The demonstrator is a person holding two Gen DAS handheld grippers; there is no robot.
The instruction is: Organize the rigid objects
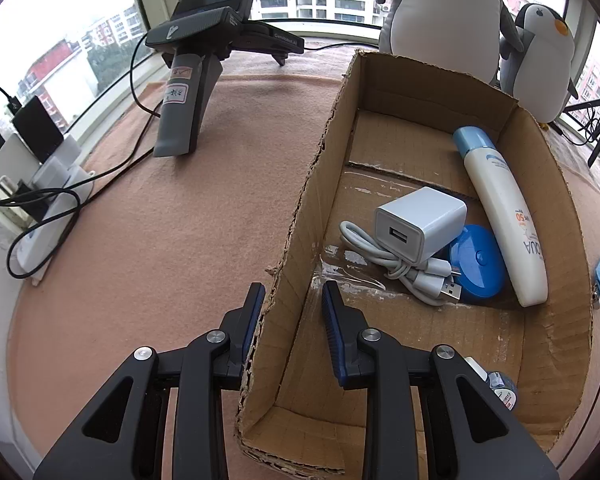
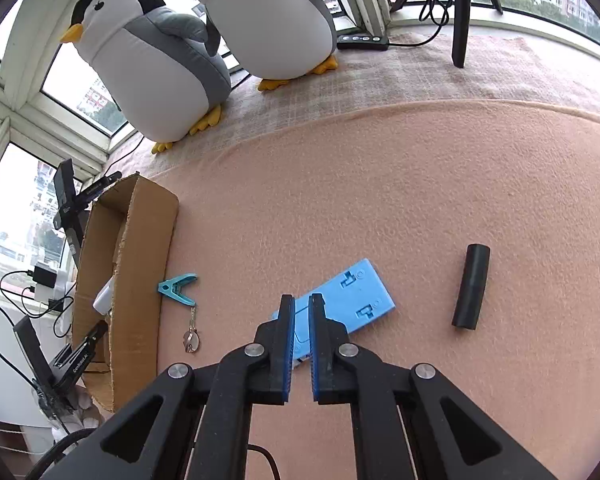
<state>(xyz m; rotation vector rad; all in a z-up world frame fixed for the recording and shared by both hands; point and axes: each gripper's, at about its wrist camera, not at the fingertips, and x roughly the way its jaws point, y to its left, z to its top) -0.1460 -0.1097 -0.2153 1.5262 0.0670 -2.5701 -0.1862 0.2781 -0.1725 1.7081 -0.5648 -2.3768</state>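
An open cardboard box (image 1: 556, 240) holds a white charger (image 1: 420, 222), a white cable (image 1: 396, 264), a blue round lid (image 1: 480, 270) and a white sunscreen tube (image 1: 500, 216). My left gripper (image 1: 292, 296) is open, one finger on each side of the box's left wall, not clamped. In the right wrist view the box (image 2: 136, 280) is at left. My right gripper (image 2: 302, 308) is nearly shut and empty, just above the near end of a flat blue plastic box (image 2: 348, 300). A black cylinder (image 2: 472, 286) lies right. A teal clip (image 2: 178, 286) with keys (image 2: 191, 340) lies beside the box.
Two plush penguins (image 2: 156, 60) stand at the window. A spare gripper device (image 1: 204, 40) rests on the pink cloth (image 1: 180, 216) at back left. A power strip with chargers and cables (image 1: 44, 196) is at far left. A tripod leg (image 2: 460, 12) stands at back right.
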